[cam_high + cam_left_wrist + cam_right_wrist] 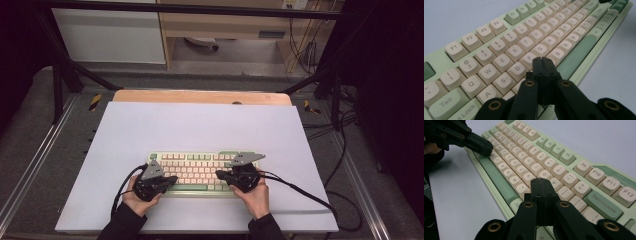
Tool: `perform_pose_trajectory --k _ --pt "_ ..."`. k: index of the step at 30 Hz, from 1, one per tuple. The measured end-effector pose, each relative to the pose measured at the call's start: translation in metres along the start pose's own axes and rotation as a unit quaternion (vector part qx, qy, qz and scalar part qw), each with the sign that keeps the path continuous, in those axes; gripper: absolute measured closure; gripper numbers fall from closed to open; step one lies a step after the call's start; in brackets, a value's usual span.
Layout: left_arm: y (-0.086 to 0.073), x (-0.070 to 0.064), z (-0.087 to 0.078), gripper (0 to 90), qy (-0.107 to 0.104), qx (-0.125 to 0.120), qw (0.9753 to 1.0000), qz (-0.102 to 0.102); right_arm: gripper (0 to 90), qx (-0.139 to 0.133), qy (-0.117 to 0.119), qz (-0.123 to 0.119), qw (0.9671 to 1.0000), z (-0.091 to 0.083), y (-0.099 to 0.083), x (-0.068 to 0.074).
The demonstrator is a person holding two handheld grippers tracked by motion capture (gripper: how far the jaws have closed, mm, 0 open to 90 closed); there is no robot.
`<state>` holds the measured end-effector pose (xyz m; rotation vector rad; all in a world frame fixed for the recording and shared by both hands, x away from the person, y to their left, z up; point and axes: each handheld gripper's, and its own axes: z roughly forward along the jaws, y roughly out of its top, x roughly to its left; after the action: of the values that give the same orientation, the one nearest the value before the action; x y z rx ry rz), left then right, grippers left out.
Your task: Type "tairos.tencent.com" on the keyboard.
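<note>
1. Object of work: a pale green mechanical keyboard with cream and green keycaps (200,171) lies on the white table sheet (200,127), near its front edge and midway between its left and right edges.
2. Left gripper (544,61): jaws pressed together on nothing, their joined tip poised above the letter keys beside the cream "D" key (517,68).
3. Right gripper (540,182): jaws likewise closed and empty, above the punctuation keys near the green Backspace key (604,205).
4. Risk, mis-keying: the blunt joined tip is about as wide as one keycap, so an off-centre descent would probably depress two neighbours together.
5. Risk, sliding: an oblique push could shove the keyboard across the smooth sheet.
6. Risk, collision: both tips point inward over the middle rows and could meet.
7. Open room: the sheet is bare behind and to both sides of the keyboard; the strip toward the front edge is narrow and holds the person's hands.
</note>
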<state>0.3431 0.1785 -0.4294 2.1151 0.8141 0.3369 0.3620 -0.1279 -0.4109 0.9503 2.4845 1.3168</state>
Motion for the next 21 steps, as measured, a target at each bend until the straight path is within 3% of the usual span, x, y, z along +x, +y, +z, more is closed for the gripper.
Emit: perform_pose_trajectory --k 21 --pt "-0.013 0.018 -0.027 89.9 0.013 -0.016 0.9996 -0.021 90.0 -0.009 0.000 0.007 0.9999 0.000 0.003 -0.001"
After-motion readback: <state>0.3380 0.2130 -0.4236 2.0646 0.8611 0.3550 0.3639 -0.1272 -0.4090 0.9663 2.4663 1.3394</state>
